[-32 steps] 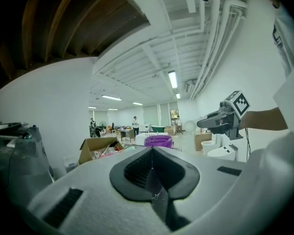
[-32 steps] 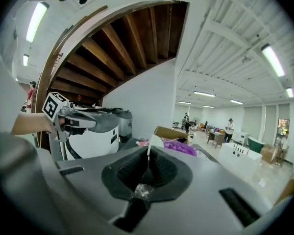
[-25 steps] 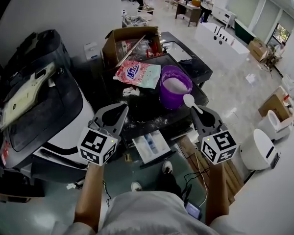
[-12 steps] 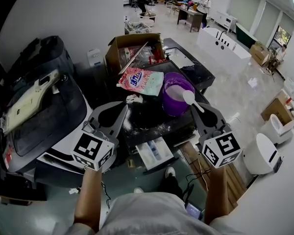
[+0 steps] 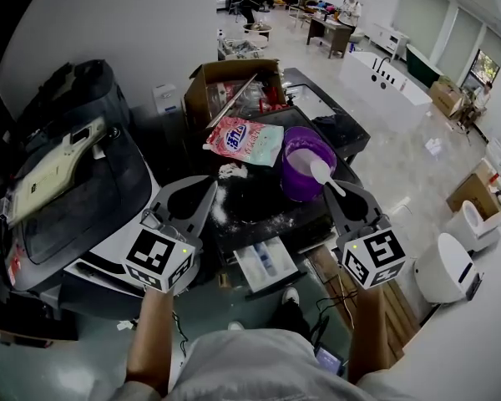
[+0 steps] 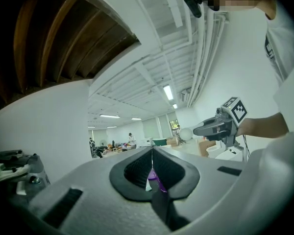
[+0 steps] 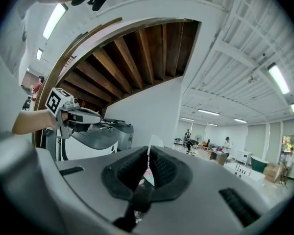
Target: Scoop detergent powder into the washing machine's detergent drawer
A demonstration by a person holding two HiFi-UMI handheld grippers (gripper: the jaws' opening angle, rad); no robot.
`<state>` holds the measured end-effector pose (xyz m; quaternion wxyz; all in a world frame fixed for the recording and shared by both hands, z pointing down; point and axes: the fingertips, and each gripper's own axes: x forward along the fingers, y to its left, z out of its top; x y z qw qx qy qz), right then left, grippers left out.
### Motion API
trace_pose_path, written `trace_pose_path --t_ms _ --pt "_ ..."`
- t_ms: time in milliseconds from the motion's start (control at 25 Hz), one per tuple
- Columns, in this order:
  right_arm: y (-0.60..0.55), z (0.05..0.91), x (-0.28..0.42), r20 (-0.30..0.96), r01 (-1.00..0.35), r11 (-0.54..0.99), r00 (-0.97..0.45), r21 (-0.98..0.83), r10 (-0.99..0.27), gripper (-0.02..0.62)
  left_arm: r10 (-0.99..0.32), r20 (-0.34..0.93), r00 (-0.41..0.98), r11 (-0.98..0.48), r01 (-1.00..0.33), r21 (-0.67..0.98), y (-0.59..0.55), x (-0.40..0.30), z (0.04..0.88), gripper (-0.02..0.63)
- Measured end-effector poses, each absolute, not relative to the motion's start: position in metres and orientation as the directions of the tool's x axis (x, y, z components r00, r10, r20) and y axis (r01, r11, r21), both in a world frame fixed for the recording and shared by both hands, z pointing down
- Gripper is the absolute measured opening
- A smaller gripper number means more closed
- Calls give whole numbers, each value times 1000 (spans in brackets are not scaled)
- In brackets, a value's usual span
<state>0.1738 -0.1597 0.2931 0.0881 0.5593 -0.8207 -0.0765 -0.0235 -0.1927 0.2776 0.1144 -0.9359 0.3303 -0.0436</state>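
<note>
A purple bucket (image 5: 294, 180) holding white powder stands on the dark washing machine top (image 5: 259, 203), which is dusted with spilled powder. Behind it lies a pink detergent bag (image 5: 244, 140). My right gripper (image 5: 332, 192) (image 7: 148, 151) is shut on the handle of a white scoop (image 5: 320, 171) (image 6: 186, 133), whose bowl hangs at the bucket's near right rim. My left gripper (image 5: 207, 184) (image 6: 152, 148) hovers over the top's left edge, shut and empty. The detergent drawer (image 5: 242, 259) stands pulled out below, between the grippers.
An open cardboard box (image 5: 234, 82) sits behind the bag. A large black and white case (image 5: 75, 165) fills the left side. A white round appliance (image 5: 441, 266) stands at the right. The person's shoes (image 5: 289, 296) rest on the floor under the drawer.
The head camera has tilted, so the scene sits lower in the frame. The scoop has come slightly closer to the bucket's rim. Both grippers keep their grip states.
</note>
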Motion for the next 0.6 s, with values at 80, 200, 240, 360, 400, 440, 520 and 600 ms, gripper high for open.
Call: trace_pose_path --t_ms 80,200,240,360,400,440,520,600 --pt "-161 295 175 65 -904 364 -359 223 -931 5 -630 6 776 -755 -610 -240 -194 -23 278 11" --pt "-162 299 177 73 -904 365 -358 223 -931 5 -628 8 778 -757 -609 -237 -195 -21 279 11" --pt "-162 300 177 76 -903 365 -358 225 -931 5 -627 9 779 -758 -608 -236 -195 -21 280 11" --pt "-161 302 178 81 -900 369 -361 232 -929 5 -625 13 780 -761 -606 -233 -195 -19 283 11" --pt "-161 303 178 83 -898 371 -362 235 -928 5 -625 14 780 -761 -605 -232 -195 -19 284 11" --pt "-161 304 178 85 -897 373 -363 236 -928 5 -625 15 780 -761 -606 -232 -196 -18 284 11" --pt "-162 305 179 88 -896 375 -365 237 -927 5 -627 16 779 -760 -607 -230 -197 -18 285 11" --pt "-162 307 180 91 -896 377 -365 237 -926 5 -628 17 778 -760 -609 -229 -198 -17 286 11"
